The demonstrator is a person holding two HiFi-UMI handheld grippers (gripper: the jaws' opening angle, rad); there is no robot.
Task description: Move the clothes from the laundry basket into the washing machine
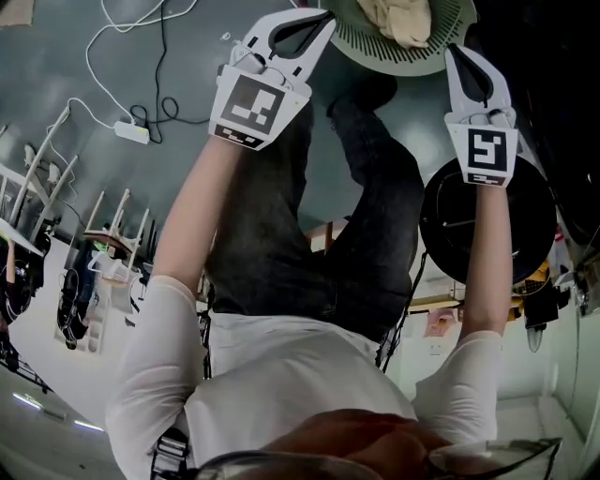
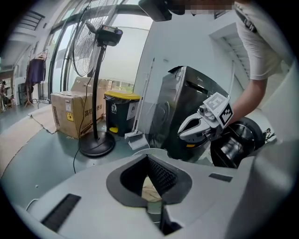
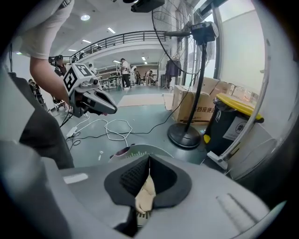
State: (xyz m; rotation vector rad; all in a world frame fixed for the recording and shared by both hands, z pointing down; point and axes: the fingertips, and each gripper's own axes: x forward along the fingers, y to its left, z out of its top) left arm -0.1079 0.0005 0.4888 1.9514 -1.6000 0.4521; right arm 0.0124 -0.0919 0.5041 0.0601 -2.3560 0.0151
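The round green laundry basket (image 1: 375, 52) sits on the floor ahead of my feet, with a beige cloth (image 1: 398, 21) in it. My left gripper (image 1: 319, 21) hangs over the basket's left rim, jaws together and empty. My right gripper (image 1: 461, 54) hovers just off its right rim, also shut and empty. In the left gripper view the closed jaws (image 2: 148, 158) frame the cloth (image 2: 149, 189) below, and the dark washing machine (image 2: 187, 107) stands behind with its round door (image 2: 233, 144) swung open. In the right gripper view the cloth (image 3: 145, 196) shows beneath the jaws (image 3: 148, 158).
A standing fan's base (image 2: 96, 144), a cardboard box (image 2: 70, 112), a yellow-lidded bin (image 2: 120, 112) and a dustpan (image 2: 135, 137) stand left of the machine. White cables and a power strip (image 1: 131, 131) lie on the floor. Drying racks (image 1: 103, 234) stand behind me.
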